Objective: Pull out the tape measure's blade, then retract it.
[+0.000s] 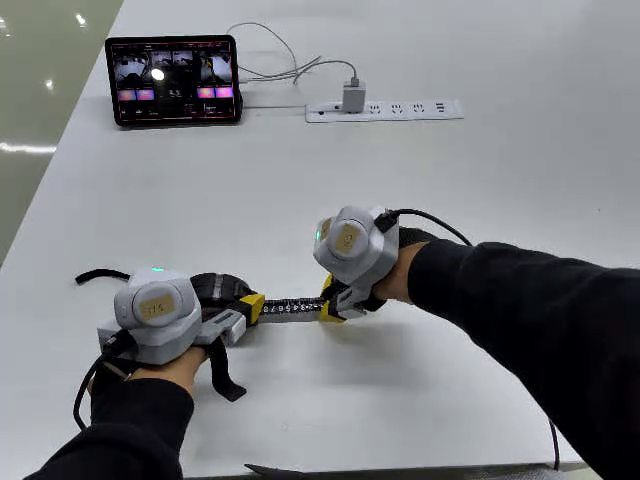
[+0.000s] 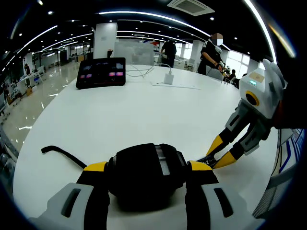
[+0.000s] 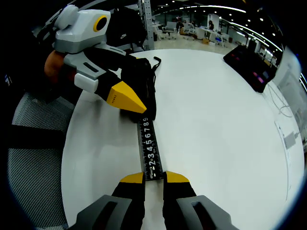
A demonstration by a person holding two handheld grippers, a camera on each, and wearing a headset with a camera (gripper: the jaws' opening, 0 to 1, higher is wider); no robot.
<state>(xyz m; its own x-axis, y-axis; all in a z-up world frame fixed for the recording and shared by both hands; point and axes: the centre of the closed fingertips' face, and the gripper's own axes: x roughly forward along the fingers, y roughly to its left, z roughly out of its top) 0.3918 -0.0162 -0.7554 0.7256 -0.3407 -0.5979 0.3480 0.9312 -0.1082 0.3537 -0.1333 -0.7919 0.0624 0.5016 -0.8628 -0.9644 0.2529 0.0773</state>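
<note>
The tape blade (image 3: 149, 143) reads 2 to 9.

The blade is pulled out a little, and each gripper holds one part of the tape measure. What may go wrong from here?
1. The right gripper pinches only the very end of the blade; it may slip, and the blade would probably snap back into the case.
2. The left gripper clamps the rounded case by its sides; a harder pull might twist it or drag it out.
3. The loose strap lies beside the case and might snag.

Likely an open-plan lab: ceiling light strips (image 2: 144, 13), glossy floor (image 1: 40, 120).
</note>
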